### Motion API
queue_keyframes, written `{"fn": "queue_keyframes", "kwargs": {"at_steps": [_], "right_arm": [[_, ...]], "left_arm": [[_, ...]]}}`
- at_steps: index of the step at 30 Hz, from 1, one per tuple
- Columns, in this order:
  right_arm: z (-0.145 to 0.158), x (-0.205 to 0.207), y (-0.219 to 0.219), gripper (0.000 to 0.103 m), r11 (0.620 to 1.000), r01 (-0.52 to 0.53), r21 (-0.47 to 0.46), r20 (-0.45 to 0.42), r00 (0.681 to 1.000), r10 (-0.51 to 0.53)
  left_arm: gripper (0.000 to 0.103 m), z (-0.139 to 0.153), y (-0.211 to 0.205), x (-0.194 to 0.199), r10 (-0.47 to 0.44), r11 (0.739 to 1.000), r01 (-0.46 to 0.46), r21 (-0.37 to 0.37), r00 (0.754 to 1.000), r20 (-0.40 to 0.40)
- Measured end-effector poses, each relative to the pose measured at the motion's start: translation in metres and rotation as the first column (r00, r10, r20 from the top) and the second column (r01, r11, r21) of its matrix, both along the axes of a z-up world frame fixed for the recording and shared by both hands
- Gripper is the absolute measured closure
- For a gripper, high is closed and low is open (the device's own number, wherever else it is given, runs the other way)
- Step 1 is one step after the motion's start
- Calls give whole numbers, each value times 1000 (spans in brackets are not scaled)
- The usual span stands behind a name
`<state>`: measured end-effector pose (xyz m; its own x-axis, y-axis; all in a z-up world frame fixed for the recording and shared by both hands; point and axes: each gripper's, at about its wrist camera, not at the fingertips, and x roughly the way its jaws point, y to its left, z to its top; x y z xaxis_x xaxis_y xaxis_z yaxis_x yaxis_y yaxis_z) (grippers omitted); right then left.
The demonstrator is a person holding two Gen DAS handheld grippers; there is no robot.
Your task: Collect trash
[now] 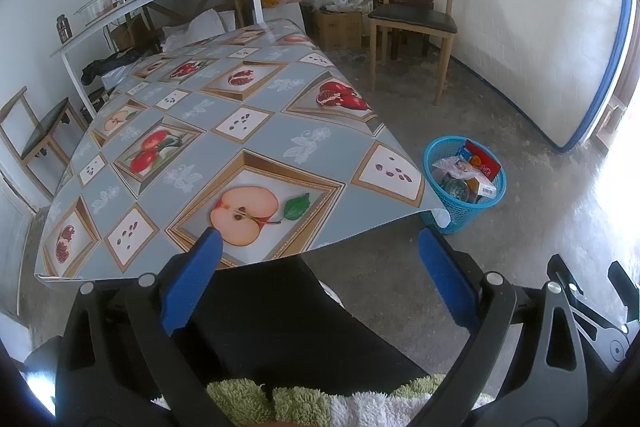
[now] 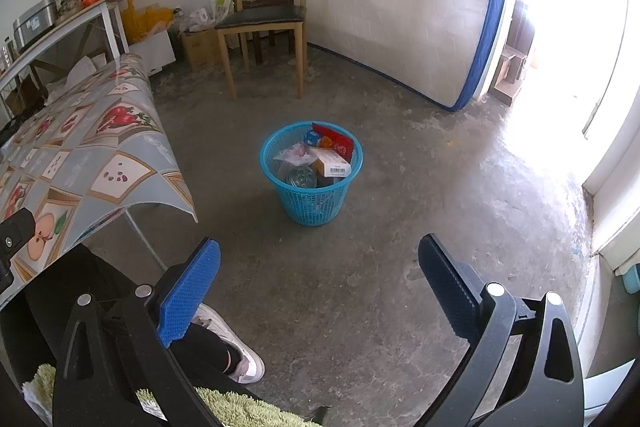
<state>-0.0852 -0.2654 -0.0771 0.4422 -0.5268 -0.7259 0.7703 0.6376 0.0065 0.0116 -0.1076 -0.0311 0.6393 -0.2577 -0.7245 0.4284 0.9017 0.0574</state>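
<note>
One blue mesh wastebasket [image 2: 311, 173] stands on the concrete floor [image 2: 400, 267], just right of the near right corner of the table. It holds several pieces of trash: a red packet [image 2: 335, 142], an orange box with a barcode label [image 2: 332, 163], crumpled clear plastic [image 2: 294, 155] and a clear round container [image 2: 301, 178].

One table carries a fruit-print tablecloth [image 1: 224, 131]; its top shows only the printed pattern. Two wooden chairs are in view: one with a dark seat [image 1: 414, 17] by the far wall, another [image 1: 38, 135] at the table's left side. A white mattress with blue edging [image 2: 400, 7] leans against the right wall.

The left gripper [image 1: 320, 247] hangs released, fingers spread wide with nothing between them, above the table's near edge; the basket lies ahead and to its right. The right gripper [image 2: 320, 259] is likewise spread and empty, over bare floor, with the basket straight ahead, well apart from its fingertips. A person's dark trouser leg and pale shoe [image 2: 236, 347] show below.
</note>
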Motion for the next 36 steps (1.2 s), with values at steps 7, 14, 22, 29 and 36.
{"fn": "queue_keyframes", "kwargs": {"at_steps": [7, 14, 22, 29, 36], "right_arm": [[0, 1, 1, 6, 1000, -1, -3, 0, 1000, 1], [0, 1, 1, 6, 1000, -1, -5, 0, 1000, 1], [1, 1, 2, 6, 1000, -4, -8, 1, 1000, 4], [3, 1, -1, 6, 1000, -7, -12, 2, 1000, 7], [3, 1, 0, 6, 1000, -7, -12, 2, 1000, 7]], "left_arm": [[8, -2, 1, 1, -4, 1000, 4, 1, 1000, -4], [8, -2, 0, 1, -4, 1000, 4, 2, 1000, -4], [8, -2, 0, 1, -3, 1000, 3, 2, 1000, -4], [9, -3, 0, 1, -5, 1000, 5, 2, 1000, -4], [8, -2, 0, 1, -5, 1000, 5, 2, 1000, -4]]}}
